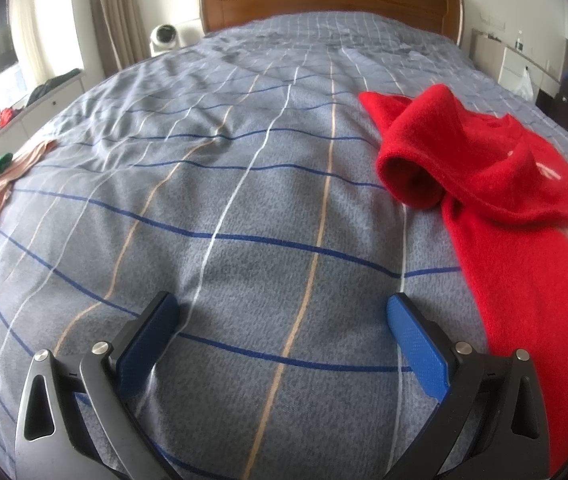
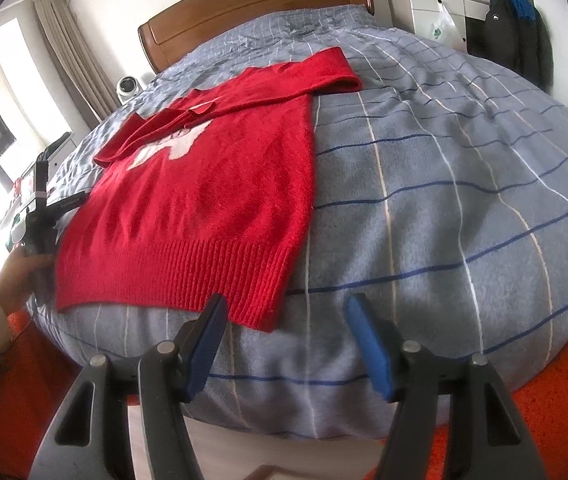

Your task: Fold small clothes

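sweater (image 2: 212,196) flat on the bed (image 2: 463,208), center-left, one sleeve folded in | right tongs (image 2: 285,312) open, empty, by the lower hem corner, probably my next grab | left tongs (image 1: 284,310) open over bare sheet

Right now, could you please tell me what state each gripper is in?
Left gripper: open, empty, over the bedspread.
Right gripper: open, empty, just beside the sweater hem.
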Demonstrator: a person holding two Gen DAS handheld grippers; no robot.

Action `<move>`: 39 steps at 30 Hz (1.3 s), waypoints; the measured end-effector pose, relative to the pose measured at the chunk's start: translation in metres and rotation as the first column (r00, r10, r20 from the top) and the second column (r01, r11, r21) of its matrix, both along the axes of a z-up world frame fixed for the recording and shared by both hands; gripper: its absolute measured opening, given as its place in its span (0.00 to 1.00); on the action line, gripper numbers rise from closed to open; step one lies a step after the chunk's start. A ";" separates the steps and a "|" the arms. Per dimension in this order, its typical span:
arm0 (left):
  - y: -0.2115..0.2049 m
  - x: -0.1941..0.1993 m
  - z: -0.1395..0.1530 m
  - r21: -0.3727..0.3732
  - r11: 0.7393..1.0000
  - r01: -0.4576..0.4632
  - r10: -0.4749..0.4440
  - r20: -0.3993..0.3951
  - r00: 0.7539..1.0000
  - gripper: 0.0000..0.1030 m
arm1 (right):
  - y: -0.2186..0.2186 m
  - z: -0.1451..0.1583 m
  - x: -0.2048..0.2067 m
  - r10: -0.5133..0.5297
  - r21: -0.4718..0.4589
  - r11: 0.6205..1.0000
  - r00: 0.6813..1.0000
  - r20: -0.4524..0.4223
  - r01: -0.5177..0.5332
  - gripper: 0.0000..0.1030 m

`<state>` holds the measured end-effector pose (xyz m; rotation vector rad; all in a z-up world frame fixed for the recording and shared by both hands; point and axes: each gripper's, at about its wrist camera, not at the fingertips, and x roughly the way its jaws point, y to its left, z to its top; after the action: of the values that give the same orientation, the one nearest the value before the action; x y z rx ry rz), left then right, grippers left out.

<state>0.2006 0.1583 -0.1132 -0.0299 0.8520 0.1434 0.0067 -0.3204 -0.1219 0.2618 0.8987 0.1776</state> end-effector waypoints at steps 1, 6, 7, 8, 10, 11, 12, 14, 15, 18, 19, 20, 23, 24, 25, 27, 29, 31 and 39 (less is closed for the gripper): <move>0.000 0.001 0.001 -0.006 1.000 0.004 -0.004 -0.015 1.000 1.00 | 0.000 0.000 0.000 0.000 -0.002 1.000 1.000 -0.001 0.000 0.61; 0.012 0.001 0.003 -0.107 0.994 -0.015 0.009 -0.053 0.999 1.00 | 0.002 0.001 0.000 0.004 -0.013 1.000 1.000 0.000 -0.004 0.61; 0.013 0.001 0.004 -0.120 0.992 -0.027 0.019 -0.064 0.998 1.00 | 0.002 0.001 0.001 0.003 -0.013 1.000 1.000 -0.001 -0.003 0.61; 0.012 0.002 0.004 -0.117 0.993 -0.026 0.017 -0.076 0.997 1.00 | 0.002 0.001 0.002 0.001 -0.012 1.000 1.000 -0.003 -0.001 0.61; 0.008 0.003 0.003 -0.088 0.996 -0.009 0.001 -0.089 0.996 1.00 | 0.002 0.001 0.001 -0.003 -0.006 1.000 1.000 -0.005 0.003 0.61; 0.007 0.003 0.002 -0.078 0.997 -0.001 -0.006 -0.087 0.996 1.00 | 0.001 0.002 0.002 -0.004 -0.003 1.000 1.000 -0.005 0.003 0.61; 0.007 0.001 0.004 -0.077 0.997 0.012 -0.019 -0.092 0.996 1.00 | 0.000 0.003 0.002 -0.004 0.001 1.000 1.000 -0.005 0.004 0.61; 0.010 -0.005 0.011 -0.099 0.995 0.017 -0.029 -0.118 0.993 0.99 | -0.003 0.006 0.004 -0.005 0.010 1.000 1.000 -0.010 0.005 0.61; 0.012 -0.012 0.020 -0.115 0.993 0.022 -0.036 -0.128 0.991 0.98 | -0.007 0.009 0.005 -0.008 0.018 1.000 1.000 -0.012 0.008 0.61; 0.010 -0.057 0.056 -0.180 0.979 0.099 -0.115 -0.077 0.990 0.99 | -0.022 0.026 0.006 -0.016 0.021 1.000 1.000 0.002 0.016 0.61; 0.005 -0.076 0.066 -0.203 0.969 0.138 -0.151 -0.050 0.987 0.99 | -0.028 0.030 0.007 -0.011 0.031 0.999 1.000 -0.003 0.011 0.61; -0.004 -0.099 0.074 -0.230 0.956 0.184 -0.197 -0.037 0.980 1.00 | -0.031 0.032 0.007 -0.003 0.043 0.999 1.000 -0.009 0.003 0.63; -0.031 -0.135 0.072 -0.280 0.926 0.254 -0.282 -0.067 0.957 1.00 | -0.033 0.033 0.008 0.043 0.104 0.994 0.998 -0.038 -0.039 0.64; -0.040 -0.143 0.066 -0.286 0.923 0.255 -0.291 -0.089 0.953 1.00 | -0.031 0.031 0.010 0.060 0.116 0.992 0.997 -0.044 -0.055 0.64; -0.047 -0.147 0.060 -0.295 0.920 0.257 -0.299 -0.106 0.948 1.00 | -0.026 0.029 0.014 0.083 0.128 0.989 0.995 -0.050 -0.077 0.64; -0.059 -0.148 0.043 -0.308 0.917 0.252 -0.306 -0.144 0.941 0.99 | -0.016 0.020 0.022 0.124 0.150 0.982 0.989 -0.078 -0.111 0.64; -0.066 -0.144 0.030 -0.345 0.907 0.240 -0.317 -0.184 0.930 0.98 | -0.008 0.008 0.029 0.152 0.168 0.977 0.982 -0.108 -0.133 0.64; -0.076 -0.143 0.024 -0.384 0.888 0.250 -0.339 -0.182 0.923 0.98 | -0.005 0.000 0.032 0.149 0.154 0.980 0.981 -0.124 -0.129 0.64; -0.091 -0.147 0.014 -0.368 0.898 0.242 -0.331 -0.202 0.922 0.09 | 0.002 -0.012 0.045 0.175 0.161 0.975 0.974 -0.144 -0.151 0.04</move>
<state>0.0538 0.0674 -0.0994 -0.2087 1.1271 -0.2892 0.0522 -0.3187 -0.1334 0.3447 1.0665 0.3826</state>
